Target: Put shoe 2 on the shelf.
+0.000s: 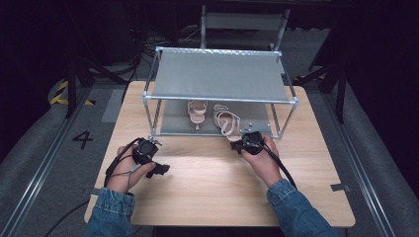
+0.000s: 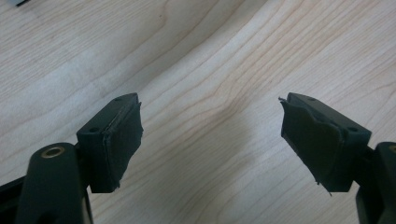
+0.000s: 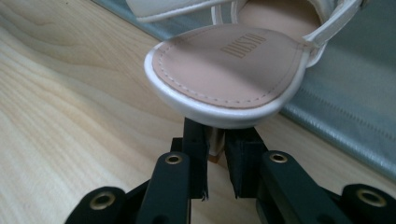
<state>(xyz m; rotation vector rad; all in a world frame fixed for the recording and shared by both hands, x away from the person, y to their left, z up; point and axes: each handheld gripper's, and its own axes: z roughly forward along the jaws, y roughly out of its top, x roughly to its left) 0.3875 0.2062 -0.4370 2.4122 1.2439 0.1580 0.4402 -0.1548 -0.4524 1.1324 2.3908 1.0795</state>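
Cream-coloured leather is what I am seeing closest up: the right tongs (image 3: 215, 161) are pinching the heel of a pale strappy sandal (image 3: 229, 70), their two black jaws pressed in from either side on the narrow stem under its sole. In the right gripper view the tan insole with its stitched edge and stamped brand is sitting just above the jaws, and the shoe's heel end is hanging over the light wooden surface (image 3: 70, 116) while the rest of the shoe is reaching back onto the grey lower shelf (image 3: 345, 107).

From the high view I am holding that sandal (image 1: 226, 122) at the front edge of the metal-framed rack (image 1: 220, 76), with the right tongs (image 1: 237, 144) just in front of the rack's bottom shelf, right of its middle. A second sandal (image 1: 196, 112) of the same colour is lying on that shelf just to the left of the held one, under the grey top tier.

My left tongs (image 2: 210, 140) are hovering spread wide over bare wood, with nothing between their jaws. In the high view the left tongs (image 1: 160, 169) are sitting well to the left of the right hand (image 1: 264, 160), in front of the rack's left corner, the left hand (image 1: 123, 173) resting low near the surface.
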